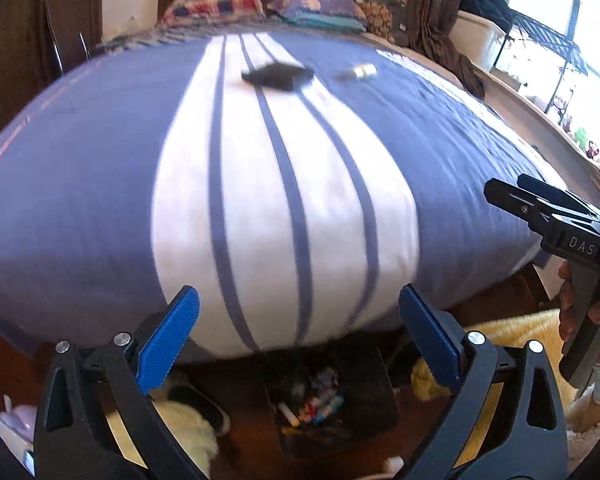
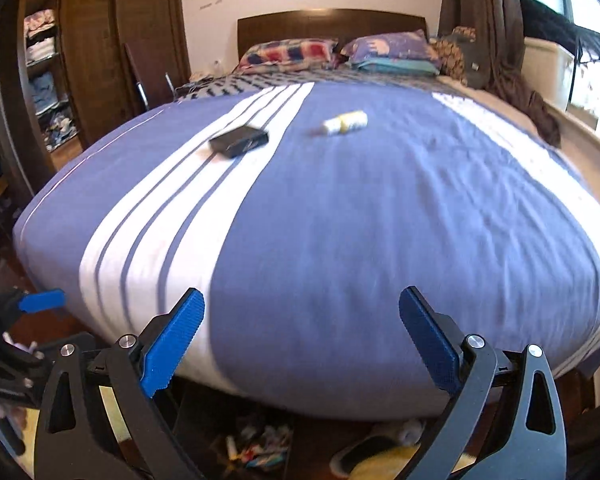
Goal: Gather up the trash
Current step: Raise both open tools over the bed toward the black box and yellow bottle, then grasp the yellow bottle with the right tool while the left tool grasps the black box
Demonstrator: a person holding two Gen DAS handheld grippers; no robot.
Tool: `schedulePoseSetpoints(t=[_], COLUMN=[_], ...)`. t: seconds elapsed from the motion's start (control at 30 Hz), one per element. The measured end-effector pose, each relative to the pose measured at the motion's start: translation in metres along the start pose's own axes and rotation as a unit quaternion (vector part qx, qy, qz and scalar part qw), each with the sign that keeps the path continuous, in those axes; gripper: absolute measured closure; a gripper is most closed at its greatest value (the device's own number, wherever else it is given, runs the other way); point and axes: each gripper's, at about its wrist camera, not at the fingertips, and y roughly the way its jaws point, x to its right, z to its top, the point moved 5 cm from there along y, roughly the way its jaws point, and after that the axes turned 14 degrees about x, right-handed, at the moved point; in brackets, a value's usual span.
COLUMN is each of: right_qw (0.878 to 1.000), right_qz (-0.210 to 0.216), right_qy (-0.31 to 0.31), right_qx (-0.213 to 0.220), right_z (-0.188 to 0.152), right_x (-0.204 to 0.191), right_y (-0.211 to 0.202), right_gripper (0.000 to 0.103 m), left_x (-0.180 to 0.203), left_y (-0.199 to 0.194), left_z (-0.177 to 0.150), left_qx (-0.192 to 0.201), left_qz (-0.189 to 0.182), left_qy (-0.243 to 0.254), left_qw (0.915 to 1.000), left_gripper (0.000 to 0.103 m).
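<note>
A flat black box (image 1: 277,75) (image 2: 239,142) lies far up the bed on the white stripes. To its right a small white and yellow bottle (image 1: 361,72) (image 2: 346,122) lies on its side on the blue cover. On the floor at the foot of the bed a dark bin (image 1: 324,396) (image 2: 256,446) holds colourful scraps. My left gripper (image 1: 299,338) hangs open above the bin, nothing between its blue pads. My right gripper (image 2: 301,338) is open and empty over the bed's foot edge; it also shows as a gripper (image 1: 556,220) at the right of the left wrist view.
The bed (image 2: 380,220) with blue and white striped cover fills both views, pillows (image 2: 292,54) at the headboard. A yellow fluffy rug (image 1: 512,332) and a slipper (image 1: 204,404) lie on the wooden floor. A wardrobe (image 2: 44,80) stands left, a wire rack (image 1: 548,52) by the window right.
</note>
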Motion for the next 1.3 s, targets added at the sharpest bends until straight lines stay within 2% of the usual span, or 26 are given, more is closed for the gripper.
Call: schedulePoseSetpoints(t=[0.3,0.6,0.83,1.2,1.3], right_qw=[0.999,0.998,0.997,0.996,0.994], right_qz=[-0.032,-0.049,-0.065,-0.045,-0.039], right_qy=[-0.010,-0.013,-0.010,0.036,0.053], right_qx=[-0.003,-0.025,-0.037,-0.072,-0.085], right_z=[0.053,0.087,0.108,0.120,0.120], right_x=[0.024,0.033,0.045,0.049,0.054], right_y=[0.062,0.139,0.195,0.265,0.281], right_gripper=[0.005,0.005,0.005,0.006,0.010], left_x=[-0.024,-0.026,-0.020,-0.011,-0.008], left_y=[0.043,0.117,0.170,0.224,0.236], left_z=[0.068,0.117,0.134,0.153,0.161], left_qx=[0.031,0.012,-0.009,-0.032,-0.035], left_qz=[0.023,0.010,0.001,-0.022,-0.023], left_qy=[0.017,0.014,0.010,-0.007,-0.011], left_qw=[0.9991,0.9998,0.9999,0.9992,0.9991], left_gripper=[0.008,0.008,0.008,0.008,0.008])
